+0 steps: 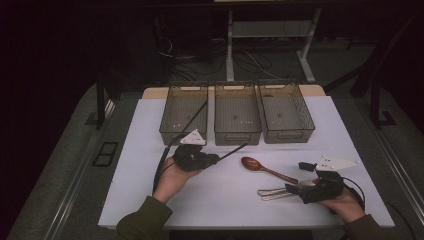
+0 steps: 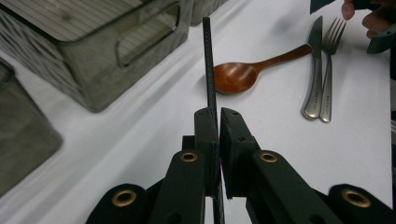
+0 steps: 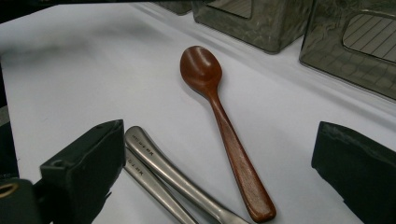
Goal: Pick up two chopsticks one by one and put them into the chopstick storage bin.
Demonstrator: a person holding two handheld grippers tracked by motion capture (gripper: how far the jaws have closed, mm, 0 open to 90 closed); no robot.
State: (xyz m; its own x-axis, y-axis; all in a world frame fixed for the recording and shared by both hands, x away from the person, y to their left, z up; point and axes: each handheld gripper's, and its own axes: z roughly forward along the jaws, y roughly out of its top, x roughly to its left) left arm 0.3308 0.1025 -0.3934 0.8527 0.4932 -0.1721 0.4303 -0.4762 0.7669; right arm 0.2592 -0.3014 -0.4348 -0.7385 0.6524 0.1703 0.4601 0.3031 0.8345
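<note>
My left gripper (image 1: 216,159) (image 2: 218,116) is shut on a thin black stick (image 1: 233,151) (image 2: 208,65), which pokes out ahead toward the wooden spoon (image 1: 264,169) (image 2: 243,74) (image 3: 219,112). A steel knife (image 2: 314,74) and fork (image 2: 328,79) lie side by side right of the spoon, their handles (image 1: 272,192) (image 3: 159,168) pointing left. My right gripper (image 1: 299,178) (image 3: 217,140) is open wide, low over the table. Its jaws straddle the spoon's handle end, and the steel handles lie against its left jaw.
Three see-through grey bins (image 1: 182,134) (image 1: 237,135) (image 1: 290,133) stand in a row at the back of the white table top (image 1: 150,190). They look empty. Each gripper trails a black cable.
</note>
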